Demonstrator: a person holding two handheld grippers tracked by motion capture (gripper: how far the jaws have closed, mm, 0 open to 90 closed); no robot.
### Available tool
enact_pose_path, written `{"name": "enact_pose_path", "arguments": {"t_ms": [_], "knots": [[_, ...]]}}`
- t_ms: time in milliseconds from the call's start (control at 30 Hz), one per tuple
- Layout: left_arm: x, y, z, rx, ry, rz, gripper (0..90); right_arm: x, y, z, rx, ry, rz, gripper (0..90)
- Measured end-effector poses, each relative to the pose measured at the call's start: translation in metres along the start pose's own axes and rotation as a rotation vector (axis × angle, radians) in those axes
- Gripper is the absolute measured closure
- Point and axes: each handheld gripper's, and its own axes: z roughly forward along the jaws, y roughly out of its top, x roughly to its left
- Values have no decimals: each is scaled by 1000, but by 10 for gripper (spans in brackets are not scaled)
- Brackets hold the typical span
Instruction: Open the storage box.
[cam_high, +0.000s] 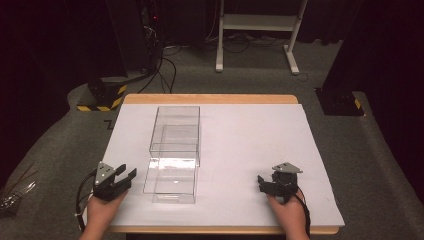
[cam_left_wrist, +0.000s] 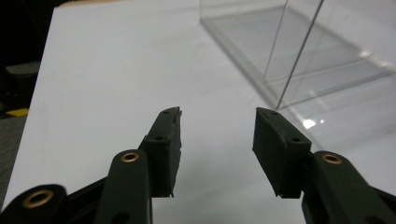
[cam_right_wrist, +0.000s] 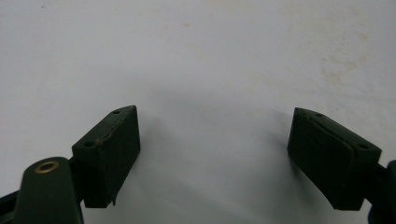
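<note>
Clear rectangular plastic drawer box (cam_high: 174, 152), tray pulled partly out, mid-sheet on white-covered wooden table (cam_high: 250, 140). Left gripper (cam_high: 126, 174) just beside tray, jaws apart and empty, angled for approach. Right gripper (cam_high: 261, 183) well apart, gaping, idle.
</note>
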Motion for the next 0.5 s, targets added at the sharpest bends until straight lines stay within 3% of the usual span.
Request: {"name": "enact_pose_path", "arguments": {"t_ms": [167,233,367,500], "knots": [[3,-4,10,71,7,-24,457,0,0,0,1,1,2,170],[3,-4,10,76,8,-22,450,0,0,0,1,1,2,170],[5,-3,16,141,-15,-31,383,0,0,0,1,1,2,170],[3,-3,17,147,-6,-22,380,0,0,0,0,0,1,170]]}}
